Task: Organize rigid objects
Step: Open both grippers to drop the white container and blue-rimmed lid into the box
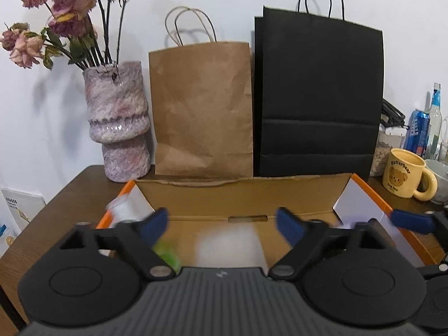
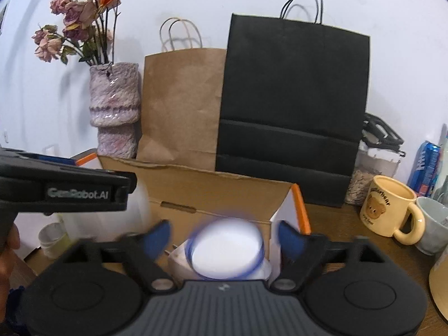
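An open cardboard box [image 1: 240, 196] with orange edges lies on the brown table, and both grippers hover over it. My left gripper [image 1: 222, 218] is open; below it in the box are a blurred green thing [image 1: 168, 254] and a blurred white patch [image 1: 224, 246]. A small white container [image 1: 123, 207] stands at the box's left wall. My right gripper [image 2: 224, 226] is open too. A blurred white round thing with a blue rim [image 2: 226, 252] sits between and below its fingers, clear of the pads, above a white block [image 2: 179, 260] in the box [image 2: 212, 193].
Behind the box stand a pink vase [image 1: 117, 123] with dried flowers, a brown paper bag [image 1: 201, 106] and a black paper bag [image 1: 319, 98]. To the right are a yellow bear mug [image 2: 389, 207], a white mug [image 2: 434, 224], a blue can [image 1: 418, 131] and a jar [image 2: 369, 176].
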A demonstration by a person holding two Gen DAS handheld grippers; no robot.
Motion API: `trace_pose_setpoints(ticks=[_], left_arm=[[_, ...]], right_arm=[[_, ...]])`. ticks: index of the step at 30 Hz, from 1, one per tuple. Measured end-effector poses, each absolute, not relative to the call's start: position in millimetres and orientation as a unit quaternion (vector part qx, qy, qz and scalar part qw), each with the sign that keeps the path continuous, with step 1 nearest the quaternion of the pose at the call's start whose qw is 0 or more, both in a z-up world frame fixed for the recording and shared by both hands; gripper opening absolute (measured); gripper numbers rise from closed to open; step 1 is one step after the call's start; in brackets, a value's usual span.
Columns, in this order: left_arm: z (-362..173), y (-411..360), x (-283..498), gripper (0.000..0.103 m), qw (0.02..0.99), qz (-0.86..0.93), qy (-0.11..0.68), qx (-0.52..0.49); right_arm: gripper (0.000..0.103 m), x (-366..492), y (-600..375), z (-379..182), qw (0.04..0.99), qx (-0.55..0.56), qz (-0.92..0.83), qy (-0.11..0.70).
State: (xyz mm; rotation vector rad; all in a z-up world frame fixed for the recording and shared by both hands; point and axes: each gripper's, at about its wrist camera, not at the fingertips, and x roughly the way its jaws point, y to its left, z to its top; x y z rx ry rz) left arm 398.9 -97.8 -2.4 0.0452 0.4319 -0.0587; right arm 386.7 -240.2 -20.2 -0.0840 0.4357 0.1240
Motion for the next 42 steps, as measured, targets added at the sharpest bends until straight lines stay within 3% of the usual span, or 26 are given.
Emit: trace_pose_setpoints(ticks=[3,42], left_arm=[[0,-97,397,0.103,0.977,-0.031,0.21,0.018],[3,-96,375,0.103,0.978,-0.021,0.205,0.023]], right_arm=[[0.1,386,-242,-18,0.975,-0.038,0.056,0.21],[0.103,360,-246,-11,0.979,-0.033,0.051,0.192]])
